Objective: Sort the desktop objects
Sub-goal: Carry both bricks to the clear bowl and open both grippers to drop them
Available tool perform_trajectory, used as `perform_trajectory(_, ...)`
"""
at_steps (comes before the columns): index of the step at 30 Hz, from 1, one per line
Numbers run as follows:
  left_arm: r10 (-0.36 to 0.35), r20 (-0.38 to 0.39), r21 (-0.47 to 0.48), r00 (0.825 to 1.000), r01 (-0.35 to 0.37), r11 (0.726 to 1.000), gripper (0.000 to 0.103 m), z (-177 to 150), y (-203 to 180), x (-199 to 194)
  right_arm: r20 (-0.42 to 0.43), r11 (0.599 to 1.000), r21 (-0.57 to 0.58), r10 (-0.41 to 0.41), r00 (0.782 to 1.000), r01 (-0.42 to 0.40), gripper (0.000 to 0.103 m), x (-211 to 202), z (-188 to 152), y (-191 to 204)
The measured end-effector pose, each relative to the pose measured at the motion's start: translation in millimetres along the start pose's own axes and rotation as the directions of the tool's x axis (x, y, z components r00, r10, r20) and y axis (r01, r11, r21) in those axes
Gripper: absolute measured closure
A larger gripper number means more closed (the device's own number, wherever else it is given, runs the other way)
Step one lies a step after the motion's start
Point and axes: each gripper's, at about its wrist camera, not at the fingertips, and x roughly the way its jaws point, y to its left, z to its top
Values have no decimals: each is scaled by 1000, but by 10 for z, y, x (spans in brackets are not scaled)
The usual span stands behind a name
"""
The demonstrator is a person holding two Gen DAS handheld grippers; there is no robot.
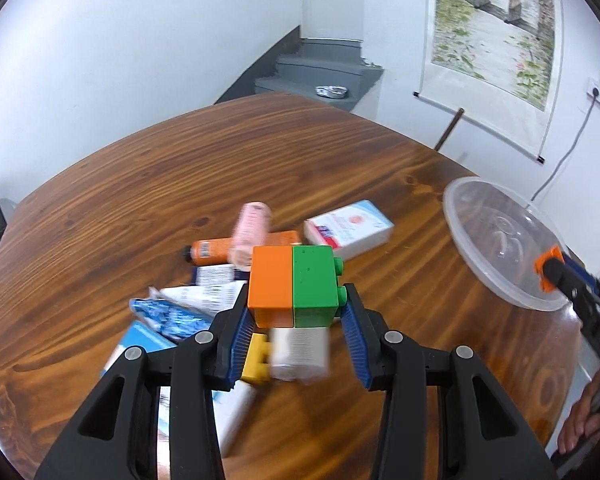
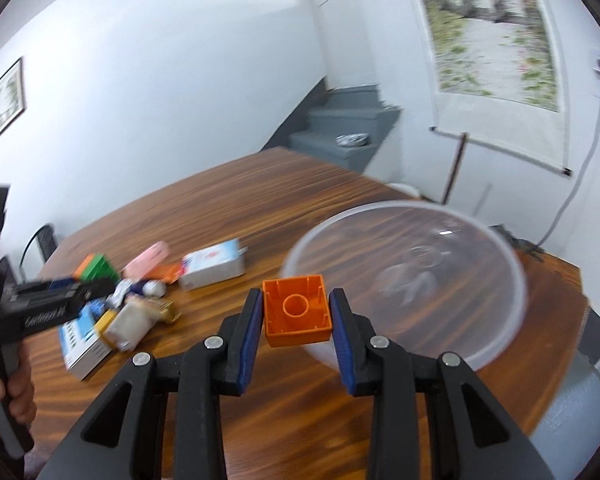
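Note:
My left gripper is shut on a joined pair of toy bricks, orange and green, held above a pile of small items. My right gripper is shut on a single orange brick whose hollow underside faces the camera. It is held at the near rim of a clear plastic bowl on the wooden table. In the left wrist view the bowl sits at the right, with the right gripper and its brick over the bowl's near side. The left gripper shows at the left of the right wrist view.
The pile holds a pink tube, an orange tube, a white box with red and blue print, a blue foil packet, a yellow brick and a pale bottle. Grey stairs rise behind the table. A hand grips the left handle.

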Motion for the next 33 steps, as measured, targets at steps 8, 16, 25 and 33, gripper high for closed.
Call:
perform_trajectory(8,-75,-22,50,997,76,996,58,36,-559,98,-9,996,80,-35,999,36,66,39,-10,-475)
perform_trajectory(16,-149,-59,46,987,152,987,58,140,-991,253,11,996,84,-42,999,41,66,-9,-23,-712)
perform_trajectory(25,-197,-62,93,978,202,975,58,258,-1409,334,21,991,124,-54,998,51,66,26,-10,-941)
perform_trajectory(33,-227,-73,116,971,234,965,57,294,-1615,405,16,989,136,-59,998,56,66,57,-3,-1020)
